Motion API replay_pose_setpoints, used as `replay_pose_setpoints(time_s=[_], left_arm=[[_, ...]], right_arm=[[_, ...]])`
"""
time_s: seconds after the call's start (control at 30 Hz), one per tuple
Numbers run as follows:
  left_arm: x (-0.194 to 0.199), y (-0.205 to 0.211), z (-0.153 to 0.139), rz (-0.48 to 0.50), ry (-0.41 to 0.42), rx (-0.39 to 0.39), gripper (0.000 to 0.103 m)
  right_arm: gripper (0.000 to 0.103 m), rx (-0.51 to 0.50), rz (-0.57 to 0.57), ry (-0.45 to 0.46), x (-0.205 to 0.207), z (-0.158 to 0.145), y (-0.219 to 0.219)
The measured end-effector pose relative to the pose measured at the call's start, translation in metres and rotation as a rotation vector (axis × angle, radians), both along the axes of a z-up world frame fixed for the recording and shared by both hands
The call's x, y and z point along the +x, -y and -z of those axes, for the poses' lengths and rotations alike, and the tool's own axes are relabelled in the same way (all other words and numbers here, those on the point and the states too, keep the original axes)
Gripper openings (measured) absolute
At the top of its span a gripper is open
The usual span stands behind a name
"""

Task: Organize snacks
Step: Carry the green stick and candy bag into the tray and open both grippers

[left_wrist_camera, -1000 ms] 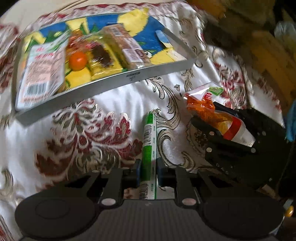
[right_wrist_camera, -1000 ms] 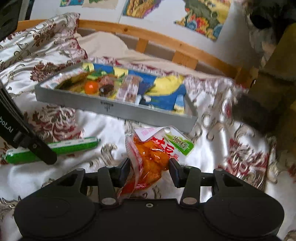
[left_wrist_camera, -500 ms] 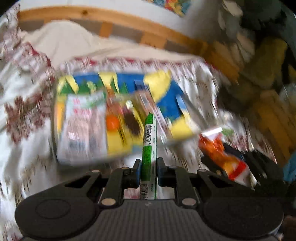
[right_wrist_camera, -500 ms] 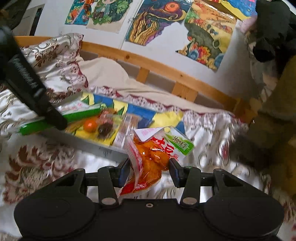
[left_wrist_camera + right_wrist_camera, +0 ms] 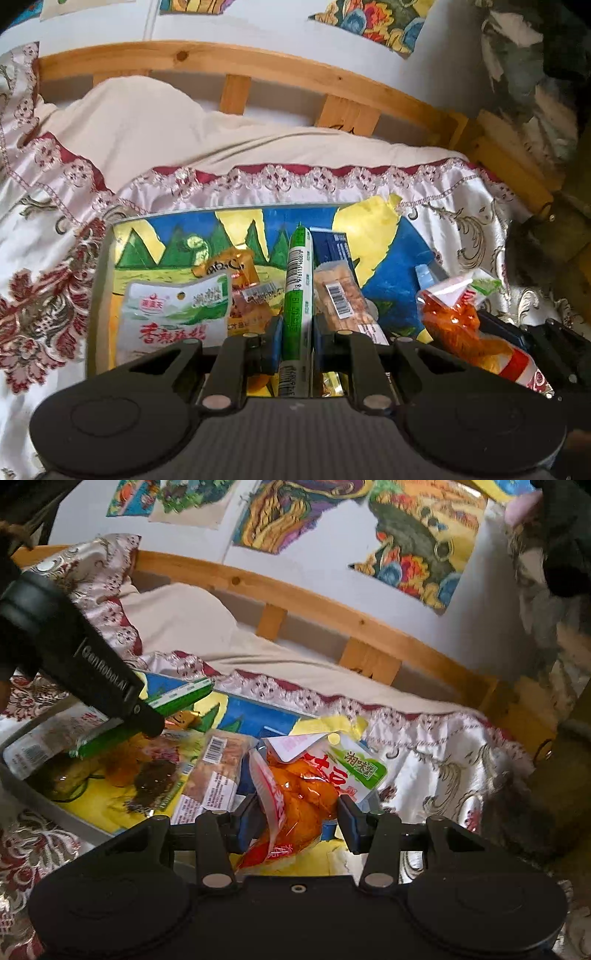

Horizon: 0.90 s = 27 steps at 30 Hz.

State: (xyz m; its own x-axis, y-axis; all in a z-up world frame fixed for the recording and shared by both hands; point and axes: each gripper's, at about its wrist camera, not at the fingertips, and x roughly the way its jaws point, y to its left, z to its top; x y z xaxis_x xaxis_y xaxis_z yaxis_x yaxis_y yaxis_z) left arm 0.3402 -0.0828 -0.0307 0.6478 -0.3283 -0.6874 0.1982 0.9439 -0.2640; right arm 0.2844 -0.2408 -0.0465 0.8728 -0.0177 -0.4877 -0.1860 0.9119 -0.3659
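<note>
My left gripper is shut on a green and white snack stick and holds it above the painted tray. The stick also shows in the right wrist view. My right gripper is shut on an orange snack pouch with a white and green top, held over the tray's right part; the pouch shows in the left wrist view. In the tray lie a white pouch with red lettering, an orange packet, a brown bar with a barcode and a dark blue packet.
The tray sits on a white bedspread with red floral pattern. A wooden bed rail and a wall with colourful pictures stand behind. A dark stuffed shape lies at the right.
Both grippers lifted their snacks off the bedspread and carried them forward over the tray. The green stick left the cloth and now hangs above the tray's contents.
</note>
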Motion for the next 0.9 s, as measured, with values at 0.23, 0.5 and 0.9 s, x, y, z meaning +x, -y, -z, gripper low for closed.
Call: replay_pose_setpoints(time_s=[0.23,0.5,0.9], left_arm=[[-0.002,0.008,0.019,0.003,-0.017,0.037,0.018],[-0.004,0.013,0.027,-0.003,-0.021,0.058,0.018],[-0.008,0.011,0.021,-0.024,-0.024,0.049,0.038]], right_arm=[[0.048,0.019,0.027,-0.042,0.01,0.015,-0.002],[0.048,0.109,0.068,-0.073,0.017,0.018,0.003],[0.056,0.131,0.073,-0.069,0.012,0.013,0.004]])
